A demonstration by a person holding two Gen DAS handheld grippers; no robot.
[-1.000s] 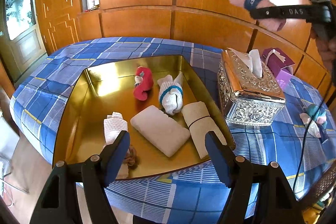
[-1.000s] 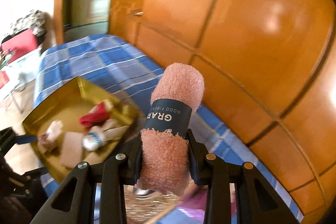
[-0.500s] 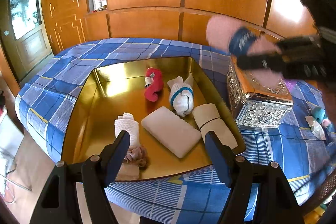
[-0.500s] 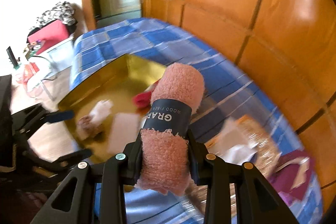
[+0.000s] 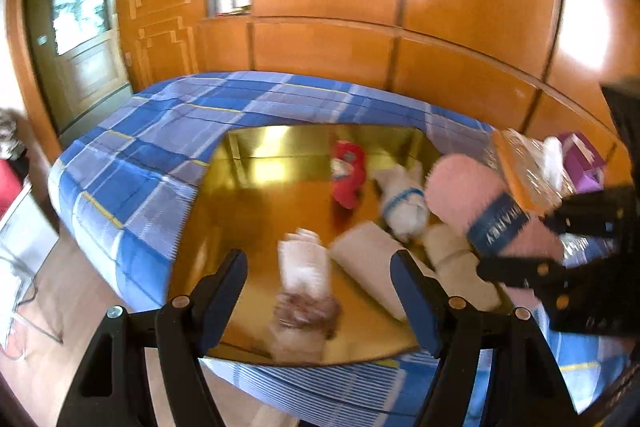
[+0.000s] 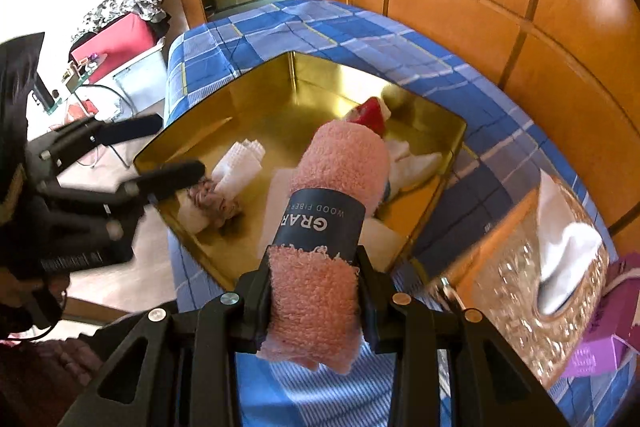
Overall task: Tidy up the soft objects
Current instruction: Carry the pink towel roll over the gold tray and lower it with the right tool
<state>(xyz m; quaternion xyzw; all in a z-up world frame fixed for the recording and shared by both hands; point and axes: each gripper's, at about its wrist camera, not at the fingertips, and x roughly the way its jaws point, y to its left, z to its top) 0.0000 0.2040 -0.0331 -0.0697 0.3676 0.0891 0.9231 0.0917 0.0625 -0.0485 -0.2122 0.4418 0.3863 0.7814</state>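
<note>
A rolled pink terry towel with a dark paper band [image 6: 328,227] is clamped in the right gripper [image 6: 316,303] above the shiny gold metal tray [image 6: 224,95] (presumably for placement inside); the left gripper [image 5: 316,291], jaws apart, waits at the tray's near edge.

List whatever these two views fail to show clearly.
- Pink towel roll: its band text is cut off by the roll's curve in the right wrist view.
- Red toy: mostly hidden behind the roll there, blurred in the left wrist view.
- Tray contents: motion blur hides detail in the left wrist view.
- Purple box: cut by the edge.
</note>
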